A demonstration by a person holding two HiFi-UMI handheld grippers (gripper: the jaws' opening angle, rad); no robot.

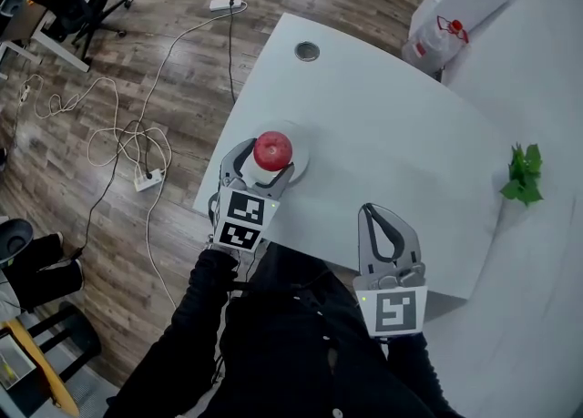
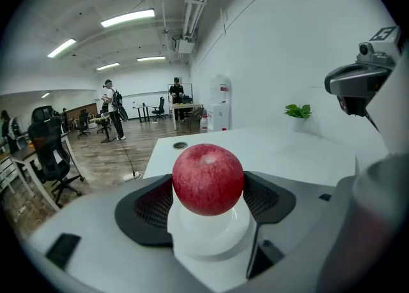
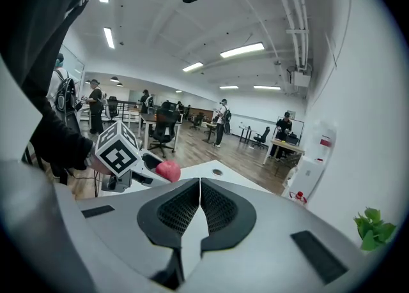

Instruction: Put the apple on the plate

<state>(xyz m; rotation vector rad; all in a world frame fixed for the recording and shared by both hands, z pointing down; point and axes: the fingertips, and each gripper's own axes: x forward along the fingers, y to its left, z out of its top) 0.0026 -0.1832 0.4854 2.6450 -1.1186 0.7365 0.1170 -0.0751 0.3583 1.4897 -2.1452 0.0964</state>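
A red apple [image 1: 272, 149] sits between the jaws of my left gripper [image 1: 267, 161], which is shut on it at the table's near left corner. Just under the apple is a white plate [image 1: 298, 161]; I cannot tell whether the apple touches it. In the left gripper view the apple [image 2: 208, 179] fills the gap between the black pads [image 2: 152, 207], with the plate [image 2: 211, 237] below. My right gripper [image 1: 368, 211] hovers shut and empty over the table's near edge, to the right of the plate. The right gripper view shows its jaws [image 3: 200, 189] pressed together and the apple [image 3: 169, 170] far left.
The white table [image 1: 392, 134] has a round cable grommet [image 1: 307, 51] at its far left and a small green plant [image 1: 523, 173] at the right. Water bottles [image 1: 446, 15] stand beyond the far edge. Cables and a power strip [image 1: 148, 178] lie on the wooden floor left.
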